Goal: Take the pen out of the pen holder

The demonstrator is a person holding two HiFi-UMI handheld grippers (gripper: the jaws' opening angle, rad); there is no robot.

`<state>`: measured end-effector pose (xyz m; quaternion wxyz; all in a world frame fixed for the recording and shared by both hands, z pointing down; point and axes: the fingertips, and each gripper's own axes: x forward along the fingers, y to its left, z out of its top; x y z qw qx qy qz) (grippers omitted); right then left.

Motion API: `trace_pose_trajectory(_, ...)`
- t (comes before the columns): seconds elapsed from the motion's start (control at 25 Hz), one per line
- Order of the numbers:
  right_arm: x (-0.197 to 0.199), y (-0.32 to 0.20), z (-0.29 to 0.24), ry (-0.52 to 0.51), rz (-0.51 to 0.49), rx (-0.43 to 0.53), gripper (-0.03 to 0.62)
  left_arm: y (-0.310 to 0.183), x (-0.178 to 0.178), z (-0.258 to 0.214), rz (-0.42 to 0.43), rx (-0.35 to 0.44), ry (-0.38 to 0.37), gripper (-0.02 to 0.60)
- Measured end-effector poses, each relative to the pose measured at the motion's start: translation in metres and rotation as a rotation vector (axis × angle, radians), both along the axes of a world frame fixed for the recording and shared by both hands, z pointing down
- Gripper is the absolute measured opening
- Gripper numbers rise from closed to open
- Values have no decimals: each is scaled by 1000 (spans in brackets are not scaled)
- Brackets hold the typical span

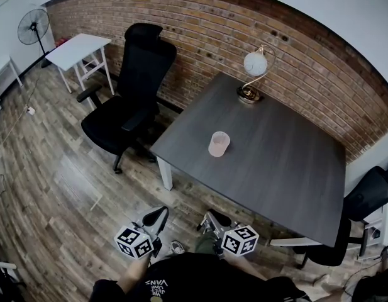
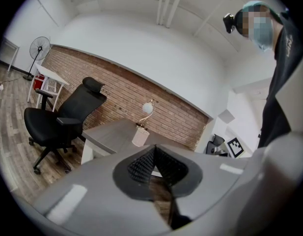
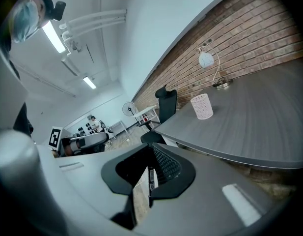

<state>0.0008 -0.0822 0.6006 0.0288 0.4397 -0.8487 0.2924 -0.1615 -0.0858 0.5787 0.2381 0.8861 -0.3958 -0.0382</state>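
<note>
Pen holder: pale pink mesh cup is standing upright near the middle of the dark grey table, well apart from both grippers; nothing is showing above its rim.
Pen: thin dark stick with a pale band, the pen by its look, is hanging below the right jaw tips and showing through the gap between the fingers; print on the band is too small to read.
Right gripper: jaws are pinching the pen's upper end, tips nearly together; it is hovering low in front of the person, short of the table's near edge.
Left gripper: jaws are meeting at the tips with nothing between them; wooden floor is showing through the slit behind them.
Marker cubes: left cube and right cube are showing black-and-white square patterns, no letters.
Writing: "VANS" is showing in white on the person's black shirt.
Lamp: globe lamp is standing at the table's far edge, near the brick wall.
Chair: black office chair is standing just left of the table.
</note>
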Motion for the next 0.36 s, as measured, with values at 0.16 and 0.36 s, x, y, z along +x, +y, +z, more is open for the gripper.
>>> trace_pose_trajectory(0.16,1,-1,0,-3,-1,-2,28,-2,2,0,5,1,-1,52)
trace_pose_trajectory(0.36,2,-4,-1,-5,-6,-1,28,-6,4,-1,7,3,-4,52)
